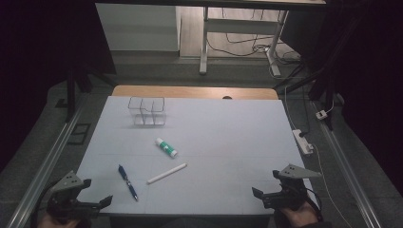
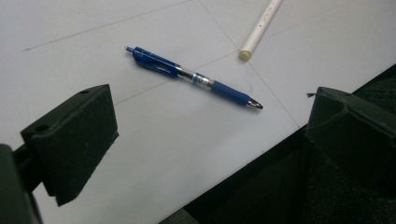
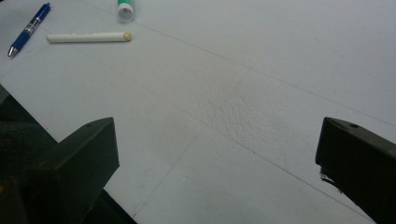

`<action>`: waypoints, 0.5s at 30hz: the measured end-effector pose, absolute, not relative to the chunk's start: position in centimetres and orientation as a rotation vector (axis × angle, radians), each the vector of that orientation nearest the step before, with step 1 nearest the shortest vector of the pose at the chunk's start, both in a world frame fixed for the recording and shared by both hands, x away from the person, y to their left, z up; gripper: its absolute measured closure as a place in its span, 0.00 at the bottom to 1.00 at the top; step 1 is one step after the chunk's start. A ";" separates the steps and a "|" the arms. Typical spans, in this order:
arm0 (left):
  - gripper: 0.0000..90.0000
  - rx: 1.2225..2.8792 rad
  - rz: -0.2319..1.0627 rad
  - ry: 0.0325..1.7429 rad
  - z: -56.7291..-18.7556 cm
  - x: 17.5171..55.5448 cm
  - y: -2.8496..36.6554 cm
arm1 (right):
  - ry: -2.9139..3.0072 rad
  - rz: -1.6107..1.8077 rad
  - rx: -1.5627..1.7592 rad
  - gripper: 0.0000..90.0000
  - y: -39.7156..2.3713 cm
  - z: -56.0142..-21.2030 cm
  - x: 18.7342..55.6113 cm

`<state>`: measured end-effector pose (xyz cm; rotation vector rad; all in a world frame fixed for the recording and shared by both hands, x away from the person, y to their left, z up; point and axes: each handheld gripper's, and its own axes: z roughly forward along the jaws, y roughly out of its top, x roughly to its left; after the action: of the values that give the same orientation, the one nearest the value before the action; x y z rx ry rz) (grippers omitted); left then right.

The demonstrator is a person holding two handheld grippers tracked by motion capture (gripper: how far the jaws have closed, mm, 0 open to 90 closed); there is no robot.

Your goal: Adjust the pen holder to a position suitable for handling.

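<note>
Two tools agape, left tool, right tool, one pen

On the white table, a clear divided organizer stands toward eleven o'clock. Nearer the centre lies a glue stick; at its six o'clock lies a white pen, and a blue pen at seven. The left gripper waits at the seven o'clock corner, the right gripper at five, both with jaws apart and holding nothing.

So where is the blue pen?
In the high view the blue pen lies near the table's left front, beside the white stick, just ahead of the left gripper.
</note>
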<state>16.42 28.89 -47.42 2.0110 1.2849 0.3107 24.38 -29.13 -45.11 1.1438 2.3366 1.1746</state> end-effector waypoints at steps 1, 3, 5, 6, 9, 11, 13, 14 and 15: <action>0.02 2.011 0.311 1.285 -47.4 16.4 28.9 | 2.339 1.178 1.147 0.00 -29.2 -45.1 24.4; 0.02 1.999 0.310 1.285 -47.4 16.4 29.0 | 2.332 1.192 1.155 0.00 -29.3 -45.1 24.4; 0.02 1.998 0.310 1.284 -47.4 16.4 29.0 | 2.330 1.196 1.158 0.00 -29.3 -45.1 24.4; 0.02 1.999 0.311 1.281 -47.4 16.4 28.9 | 2.330 1.196 1.158 0.00 -29.3 -45.1 24.4; 0.02 2.026 0.310 1.276 -47.4 16.6 28.7 | 2.331 1.191 1.172 0.00 -29.4 -45.1 24.4; 0.02 2.048 0.306 1.269 -47.5 16.8 28.4 | 2.336 1.188 1.184 0.00 -29.4 -45.2 24.5; 0.02 2.054 0.304 1.267 -47.5 16.8 28.4 | 2.340 1.187 1.187 0.00 -29.5 -45.2 24.5; 0.02 2.058 0.303 1.272 -47.5 16.8 28.3 | 2.345 1.182 1.185 0.00 -29.4 -45.2 24.5; 0.02 2.072 0.305 1.291 -47.5 17.0 28.2 | 2.350 1.179 1.180 0.00 -29.4 -45.2 24.5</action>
<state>16.98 28.20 -47.54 2.0723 1.2913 0.3054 24.51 -29.41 -45.20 1.1804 2.3497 1.1791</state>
